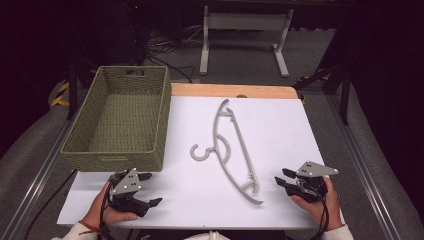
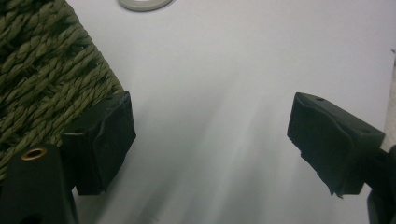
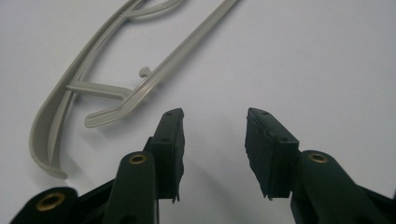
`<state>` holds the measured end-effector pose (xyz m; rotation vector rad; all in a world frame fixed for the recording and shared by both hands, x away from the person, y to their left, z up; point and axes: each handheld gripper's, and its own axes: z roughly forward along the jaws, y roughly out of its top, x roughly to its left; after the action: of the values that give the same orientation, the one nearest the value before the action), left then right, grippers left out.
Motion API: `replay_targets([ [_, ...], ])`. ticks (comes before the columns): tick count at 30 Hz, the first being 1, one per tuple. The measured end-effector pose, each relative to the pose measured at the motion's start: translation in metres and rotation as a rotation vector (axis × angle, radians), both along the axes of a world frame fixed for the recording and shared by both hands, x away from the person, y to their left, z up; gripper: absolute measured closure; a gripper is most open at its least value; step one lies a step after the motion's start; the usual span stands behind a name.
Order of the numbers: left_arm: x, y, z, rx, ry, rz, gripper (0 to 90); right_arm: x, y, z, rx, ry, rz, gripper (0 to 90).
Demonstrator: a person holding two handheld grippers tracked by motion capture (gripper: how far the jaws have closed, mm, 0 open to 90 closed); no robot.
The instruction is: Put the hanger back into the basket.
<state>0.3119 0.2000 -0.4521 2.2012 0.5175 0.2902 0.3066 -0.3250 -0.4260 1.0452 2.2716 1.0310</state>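
Grey plastic clothes hanger (image 1: 231,150) flat on white tabletop (image 1: 280,125), beside woven olive basket (image 1: 122,120); left gripper (image 1: 147,189) spread wide, right gripper (image 1: 283,176) narrower, both empty.

Bare white tabletop (image 1: 280,130) between grippers — wicker basket (image 1: 122,120) left, hanger (image 1: 235,150) mid-table.

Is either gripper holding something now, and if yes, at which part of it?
Nothing is held. The left gripper is open beside the basket, and the right gripper is open near the end of the grey hanger, not touching it.
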Motion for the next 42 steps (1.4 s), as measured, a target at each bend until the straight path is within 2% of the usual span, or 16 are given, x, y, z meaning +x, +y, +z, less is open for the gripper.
replay_targets([
  [6, -0.003, -0.006, 0.000, 0.012, 0.006, -0.021, 15.6, -0.004, -0.007, 0.001, 0.007, -0.024, -0.027, 51.6],
  [12, -0.003, -0.006, 0.000, 0.014, 0.011, -0.001, 15.9, -0.003, -0.011, 0.001, 0.037, -0.018, -0.039, 50.7],
  [18, 0.000, -0.012, 0.005, 0.009, 0.026, 0.023, 17.9, -0.003, -0.010, 0.001, 0.038, -0.015, -0.034, 50.6],
  [22, 0.002, -0.026, 0.010, -0.005, 0.046, 0.028, 19.7, -0.003, -0.008, 0.000, 0.035, -0.013, -0.028, 50.6],
  [25, 0.003, -0.038, 0.015, -0.016, 0.060, 0.012, 21.4, -0.002, -0.007, 0.000, 0.034, -0.012, -0.026, 50.3],
  [28, 0.005, -0.052, 0.020, 0.017, 0.066, 0.012, 23.3, -0.002, -0.005, -0.002, 0.024, -0.007, -0.025, 50.0],
  [32, 0.009, -0.071, 0.023, 0.022, 0.088, 0.010, 25.5, -0.002, -0.004, -0.002, 0.025, -0.008, -0.019, 49.8],
  [34, 0.012, -0.081, 0.026, 0.030, 0.099, 0.019, 25.5, -0.002, -0.004, -0.002, 0.027, -0.005, -0.016, 49.6],
  [36, 0.016, -0.092, 0.029, 0.018, 0.126, 0.032, 25.9, -0.002, -0.003, -0.002, 0.025, -0.004, -0.015, 49.4],
  [39, 0.024, -0.112, 0.036, 0.030, 0.125, 0.047, 26.4, -0.002, -0.002, -0.003, 0.020, -0.003, -0.010, 49.3],
  [40, 0.027, -0.116, 0.038, 0.022, 0.132, 0.054, 27.2, -0.002, -0.002, -0.003, 0.022, 0.000, -0.009, 49.2],
  [42, 0.040, -0.129, 0.041, 0.004, 0.183, 0.097, 31.3, -0.001, -0.001, -0.004, 0.018, 0.003, -0.009, 49.2],
])
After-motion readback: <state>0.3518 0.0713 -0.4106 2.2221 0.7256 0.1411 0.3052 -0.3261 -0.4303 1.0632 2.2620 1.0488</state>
